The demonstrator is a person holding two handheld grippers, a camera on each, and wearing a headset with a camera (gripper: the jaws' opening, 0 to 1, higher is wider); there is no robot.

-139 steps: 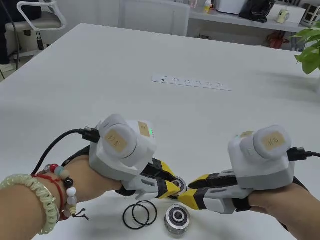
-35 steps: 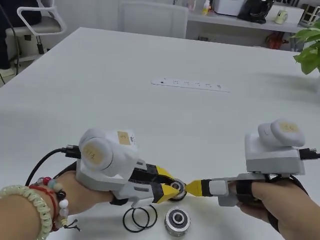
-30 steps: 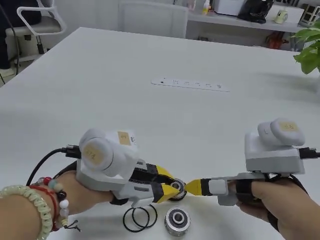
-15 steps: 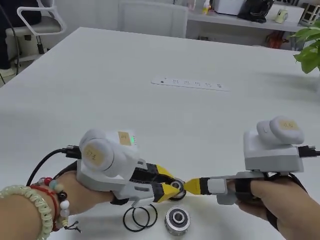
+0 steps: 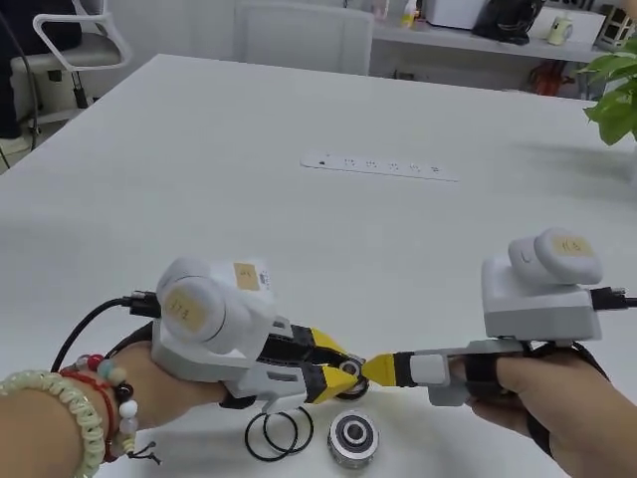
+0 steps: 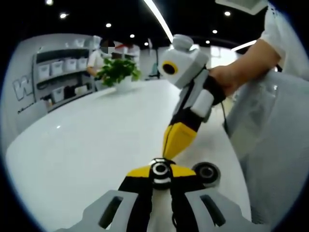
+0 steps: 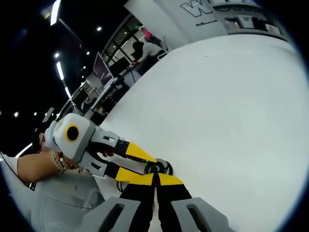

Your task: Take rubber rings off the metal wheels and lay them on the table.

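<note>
My left gripper (image 5: 343, 374) is shut on a small metal wheel (image 5: 349, 368) and holds it just above the table; in the left gripper view the wheel (image 6: 161, 169) sits between the yellow tips. My right gripper (image 5: 370, 370) is shut, its tips pressed against the wheel's right rim. Whether they pinch rubber is too small to tell. In the right gripper view the wheel (image 7: 161, 167) lies just beyond my closed tips (image 7: 155, 178). Two black rubber rings (image 5: 279, 432) lie overlapping on the table (image 5: 299, 229). A second metal wheel (image 5: 352, 438) stands beside them.
A white power strip (image 5: 380, 166) lies across the middle of the table. A green plant (image 5: 617, 100) stands at the far right edge. A chair (image 5: 80, 40) and shelves stand beyond the table. The left gripper's cable (image 5: 95, 317) trails off to the left.
The right gripper has rolled onto its side since the earliest frame and crept slightly left towards the wheel. The left gripper holds the wheel in place. Rings and second wheel lie unmoved.
</note>
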